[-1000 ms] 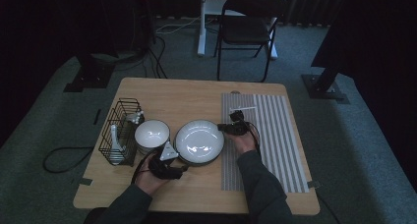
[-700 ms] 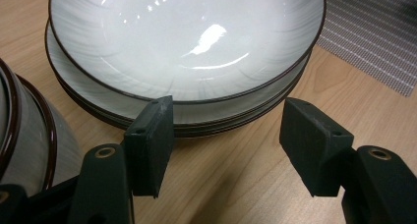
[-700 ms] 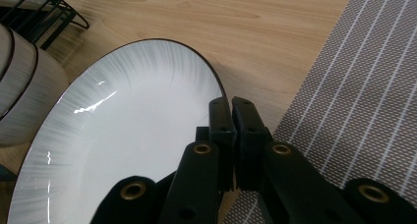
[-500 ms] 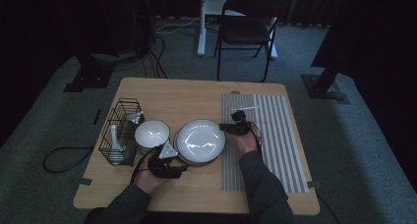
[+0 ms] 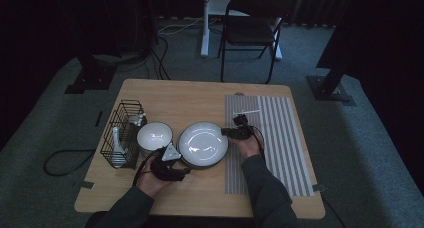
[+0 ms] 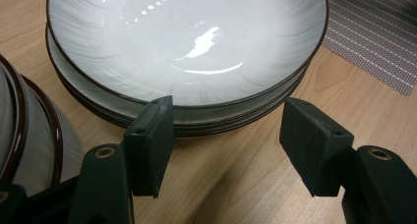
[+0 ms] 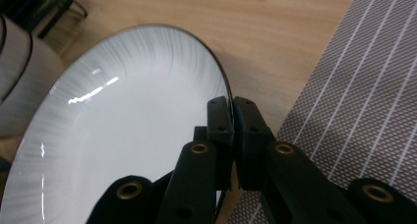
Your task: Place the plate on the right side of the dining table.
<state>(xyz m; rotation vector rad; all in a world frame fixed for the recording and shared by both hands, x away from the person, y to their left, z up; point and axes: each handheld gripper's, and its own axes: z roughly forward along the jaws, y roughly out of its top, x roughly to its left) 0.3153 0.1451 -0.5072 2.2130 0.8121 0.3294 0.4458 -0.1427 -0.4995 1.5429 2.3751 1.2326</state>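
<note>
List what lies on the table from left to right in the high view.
Black wire basket → small white bowl with dark rim → stack of wide white plates with dark rims → right gripper, shut on the top plate's rim → grey striped placemat.

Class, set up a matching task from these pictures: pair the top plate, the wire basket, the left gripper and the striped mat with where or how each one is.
Things:
1 top plate
2 wire basket
3 left gripper
4 striped mat

States:
A open, near the plate stack
B at the table's left edge
C rim clamped by the right gripper
D on the table's right side

Pairs: 1-C, 2-B, 3-A, 4-D
</note>
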